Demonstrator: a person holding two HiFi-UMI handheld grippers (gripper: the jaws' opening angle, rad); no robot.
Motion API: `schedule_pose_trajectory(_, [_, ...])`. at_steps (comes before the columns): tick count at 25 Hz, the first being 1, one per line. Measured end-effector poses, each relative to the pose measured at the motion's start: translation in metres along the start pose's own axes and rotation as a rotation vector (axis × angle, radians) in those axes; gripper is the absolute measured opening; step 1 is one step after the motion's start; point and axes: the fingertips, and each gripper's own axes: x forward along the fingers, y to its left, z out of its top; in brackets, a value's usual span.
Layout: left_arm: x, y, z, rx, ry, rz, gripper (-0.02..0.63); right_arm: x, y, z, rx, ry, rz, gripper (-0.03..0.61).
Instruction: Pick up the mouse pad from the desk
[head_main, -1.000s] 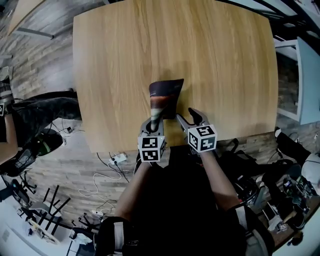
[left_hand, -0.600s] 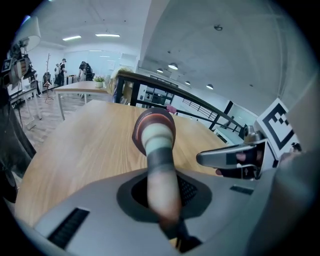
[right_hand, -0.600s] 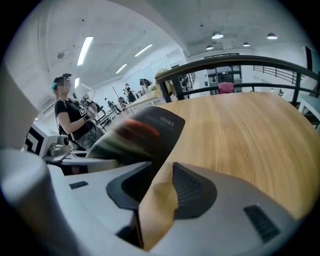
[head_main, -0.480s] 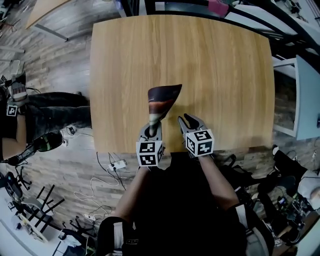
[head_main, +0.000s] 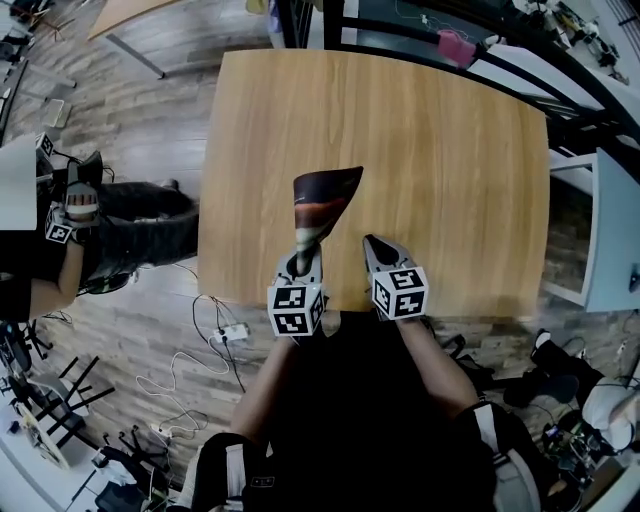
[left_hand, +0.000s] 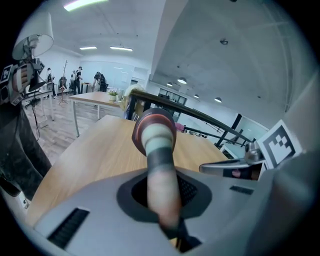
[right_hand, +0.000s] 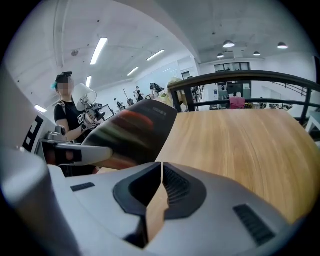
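The mouse pad, dark with red and pale bands, hangs curled into a roll above the wooden desk. My left gripper is shut on its near end. In the left gripper view the mouse pad sticks out from between the jaws of the left gripper as a tube. My right gripper hovers just right of it over the desk's near edge, shut with nothing between its jaws. The right gripper view shows the right gripper closed, with the pad at its left.
A person with marker-cube grippers stands left of the desk. A black railing runs along the desk's far side. A white cabinet stands at the right. Cables and a power strip lie on the floor by the near left corner.
The right gripper's jaws have gone from wide open to shut. Both grippers have risen, and the left one has lifted the curled mouse pad higher off the desk.
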Motion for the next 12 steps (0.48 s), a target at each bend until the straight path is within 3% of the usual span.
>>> schedule_pose_trajectory(12, [-0.058, 0.04, 0.043, 0.005, -0.091, 0.028, 0.043, -0.014, 0.074, 0.061, -0.098, -0.154, 0.049, 0.031])
